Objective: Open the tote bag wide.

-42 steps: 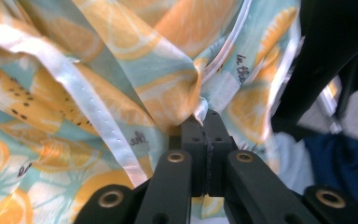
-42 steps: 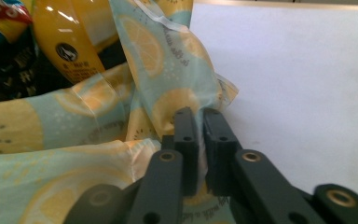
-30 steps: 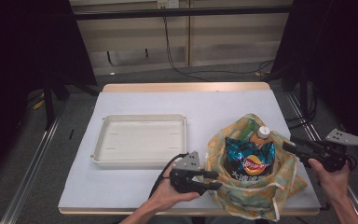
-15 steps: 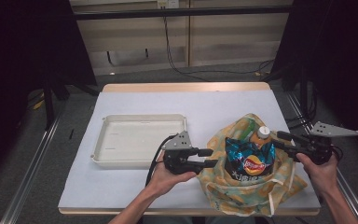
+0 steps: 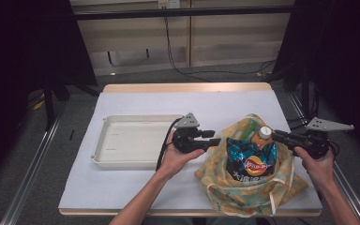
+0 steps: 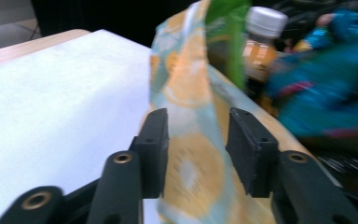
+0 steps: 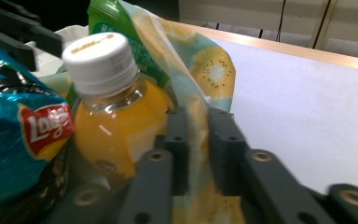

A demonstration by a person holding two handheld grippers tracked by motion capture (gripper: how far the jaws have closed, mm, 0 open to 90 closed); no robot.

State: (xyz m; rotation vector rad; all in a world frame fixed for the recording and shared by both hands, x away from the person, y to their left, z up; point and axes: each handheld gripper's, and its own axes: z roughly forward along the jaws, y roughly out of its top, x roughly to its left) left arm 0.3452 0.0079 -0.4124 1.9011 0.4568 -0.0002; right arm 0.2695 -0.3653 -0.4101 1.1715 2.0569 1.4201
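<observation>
Pinching the near edge of the fabric tote bag printed with citrus slices (image 7: 200, 135), the right claw (image 7: 198, 140) has just been closing and now clamps the cloth flat between its pads, right beside the clear plastic bottle of orange drink with a white cap (image 7: 116, 107). On the other side, the left claw (image 6: 196, 149) has just been opening; its pads straddle the bag's rim without pressing it, so that side looks loose. The bag sits on the white tabletop (image 5: 136, 187) toward the person's right, holding the bottle, a blue crisp packet (image 5: 249, 161) and a green packet (image 7: 121, 28) behind them. Further left lies a shallow cream plastic tray (image 5: 131, 140), apart from the bag. Risk, as I judge it: with one rim free, pulling the mouth wider could let the cloth slip from the left pads and fold inward, or tip the upright bottle against the crisps and out over the slack edge.
</observation>
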